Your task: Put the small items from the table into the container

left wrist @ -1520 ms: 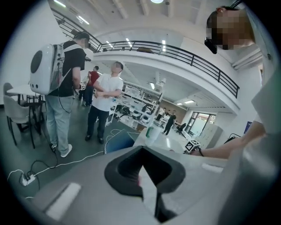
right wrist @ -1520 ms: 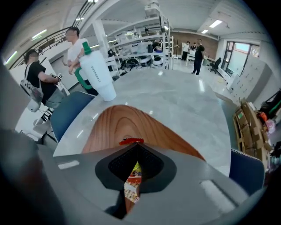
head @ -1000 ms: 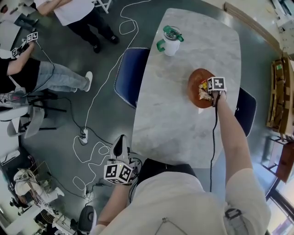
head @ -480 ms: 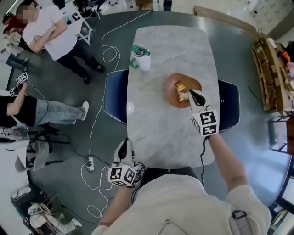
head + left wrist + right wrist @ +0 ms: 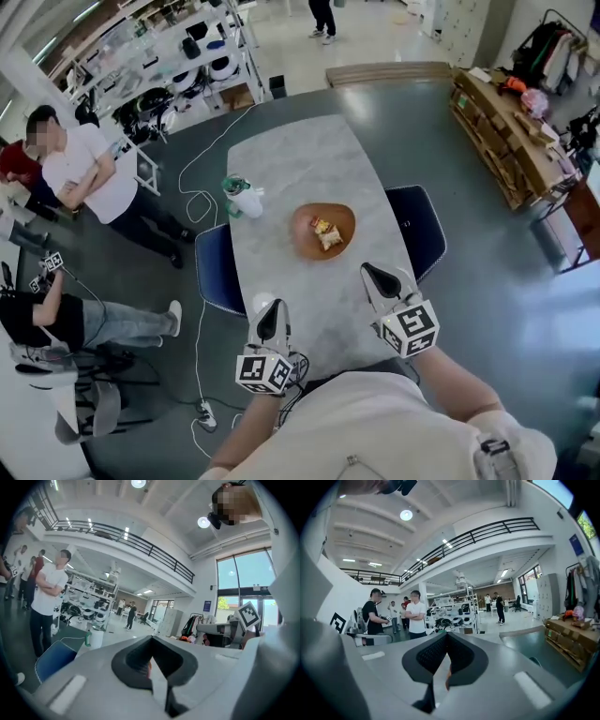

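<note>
Right gripper view shows my right claw (image 5: 448, 667) pinched shut on nothing; my left claw (image 5: 152, 667) is closed and empty too. The snack packets (image 5: 324, 232) lie in the brown bowl (image 5: 304, 231) on the table (image 5: 281, 159), ahead of both claws and well apart from them; I judge them light, crinkly, slippery, best pinched at an edge

The long grey marble table (image 5: 291, 159) is bare from its near end up to the round brown bowl (image 5: 343, 217). A white cup with a green lid (image 5: 247, 200) stands near the left edge. Two blue chairs (image 5: 211, 267) flank the table.
</note>
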`<state>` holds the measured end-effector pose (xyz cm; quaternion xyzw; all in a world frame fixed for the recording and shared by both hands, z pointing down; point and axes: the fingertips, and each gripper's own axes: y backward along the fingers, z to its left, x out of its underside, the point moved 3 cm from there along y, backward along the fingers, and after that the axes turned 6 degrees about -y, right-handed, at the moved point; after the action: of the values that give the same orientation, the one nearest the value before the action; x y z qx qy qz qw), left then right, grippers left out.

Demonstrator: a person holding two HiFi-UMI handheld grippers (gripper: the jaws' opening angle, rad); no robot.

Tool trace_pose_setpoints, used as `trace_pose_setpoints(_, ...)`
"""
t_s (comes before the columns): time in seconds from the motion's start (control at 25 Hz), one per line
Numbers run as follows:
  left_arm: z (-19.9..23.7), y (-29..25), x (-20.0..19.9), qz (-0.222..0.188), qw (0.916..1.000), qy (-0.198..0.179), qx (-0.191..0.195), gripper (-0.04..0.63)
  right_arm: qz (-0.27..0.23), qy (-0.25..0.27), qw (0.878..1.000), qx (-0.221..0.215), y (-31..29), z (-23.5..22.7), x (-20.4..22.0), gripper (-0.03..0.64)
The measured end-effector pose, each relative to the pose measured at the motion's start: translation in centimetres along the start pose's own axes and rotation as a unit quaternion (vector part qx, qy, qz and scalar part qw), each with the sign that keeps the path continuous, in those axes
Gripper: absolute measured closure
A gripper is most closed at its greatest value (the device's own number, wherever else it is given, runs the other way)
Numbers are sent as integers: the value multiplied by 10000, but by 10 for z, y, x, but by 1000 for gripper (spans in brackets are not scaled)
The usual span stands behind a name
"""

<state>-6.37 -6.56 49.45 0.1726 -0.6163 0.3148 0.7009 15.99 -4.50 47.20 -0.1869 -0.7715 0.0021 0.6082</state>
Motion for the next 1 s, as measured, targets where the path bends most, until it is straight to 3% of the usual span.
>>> trace_pose_setpoints(0.4, -45, -25, -20, -294, 9972, -337, 598, 592, -442, -365, 9983, -45, 38, 8, -7, 591)
trace_pose_setpoints(1.0, -45, -19, -20, -303, 9970, -412, 589, 592, -372, -222, 9989, -173, 34, 22, -2, 595)
